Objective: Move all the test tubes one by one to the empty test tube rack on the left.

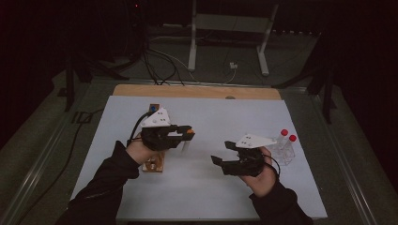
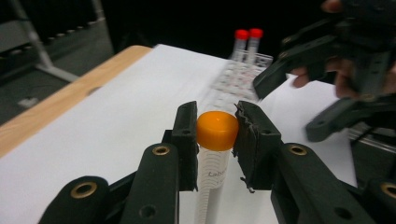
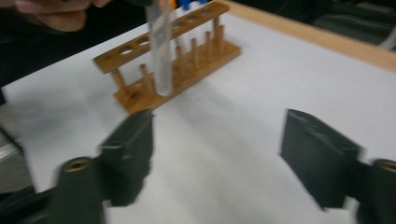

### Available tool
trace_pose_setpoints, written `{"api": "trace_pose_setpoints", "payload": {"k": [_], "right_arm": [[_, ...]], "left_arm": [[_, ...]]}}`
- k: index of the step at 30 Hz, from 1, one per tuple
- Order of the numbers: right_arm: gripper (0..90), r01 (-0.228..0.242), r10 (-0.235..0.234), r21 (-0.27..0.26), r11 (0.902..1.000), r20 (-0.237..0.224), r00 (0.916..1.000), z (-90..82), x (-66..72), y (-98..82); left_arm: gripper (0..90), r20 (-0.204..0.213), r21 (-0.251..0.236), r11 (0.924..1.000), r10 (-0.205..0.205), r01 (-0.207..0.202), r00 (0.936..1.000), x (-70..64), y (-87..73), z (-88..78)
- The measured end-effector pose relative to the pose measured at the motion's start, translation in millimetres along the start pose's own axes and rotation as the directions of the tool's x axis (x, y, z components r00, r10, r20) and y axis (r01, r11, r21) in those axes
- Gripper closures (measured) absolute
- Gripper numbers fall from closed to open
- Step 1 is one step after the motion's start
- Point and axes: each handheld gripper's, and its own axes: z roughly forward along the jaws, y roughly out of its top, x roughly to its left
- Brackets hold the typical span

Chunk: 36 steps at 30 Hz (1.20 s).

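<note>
The left gripper (image 2: 217,133) fingers clamp the orange cap of a clear plastic tube (image 2: 215,140) above the white surface (image 1: 206,187); the right gripper (image 1: 220,152) fingers stand wide, empty.

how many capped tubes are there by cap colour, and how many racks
orange-capped tube: 1, clamped by the cap in the left gripper
red-capped tubes: 2, standing in the clear rack
blue-capped tube: 1, in the wooden rack
tubes total: 4
racks: 2, one wooden, one clear
total: 6
</note>
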Motion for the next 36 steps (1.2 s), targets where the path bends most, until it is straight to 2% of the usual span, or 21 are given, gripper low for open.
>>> {"api": "trace_pose_setpoints", "payload": {"k": [6,10,20,23,26,31,36], "right_arm": [[13.7,-0.019,0.019,-0.020,0.9996,0.022,0.9996,-2.5,-0.5,0.2],[3.5,-0.020,0.019,-0.035,0.9992,-0.022,0.9996,-5.3,-2.6,-1.1],[1.1,-0.016,0.014,-0.041,0.9990,-0.037,0.9992,-8.7,-4.7,-0.9],[1.1,-0.015,0.014,-0.037,0.9992,-0.039,0.9991,-8.0,-4.5,-1.2],[1.1,-0.013,0.012,-0.034,0.9993,-0.042,0.9991,-7.7,-4.2,-1.3],[1.1,-0.012,0.010,-0.025,0.9996,-0.047,0.9988,-6.9,-4.4,-1.5],[1.2,-0.014,0.013,-0.021,0.9997,-0.053,0.9985,-6.8,-5.1,-2.1]], "left_arm": [[71.6,-0.053,-0.010,0.9997,-0.022,0.021,0.9984,10.4,-5.2,-17.3],[71.6,-0.090,-0.018,0.9992,-0.036,0.035,0.9953,17.6,-8.3,-28.6],[71.6,-0.181,-0.027,0.9982,-0.059,0.055,0.9817,37.1,-13.8,-57.4],[71.6,-0.203,-0.038,0.9975,-0.066,0.060,0.9768,42.5,-14.6,-64.9],[71.6,-0.212,-0.053,0.9966,-0.073,0.063,0.9746,48.6,-16.3,-71.0],[71.6,-0.231,-0.070,0.9939,-0.100,0.086,0.9679,59.3,-22.5,-75.0],[71.6,-0.263,-0.072,0.9922,-0.117,0.102,0.9576,67.1,-32.9,-72.4]]}}
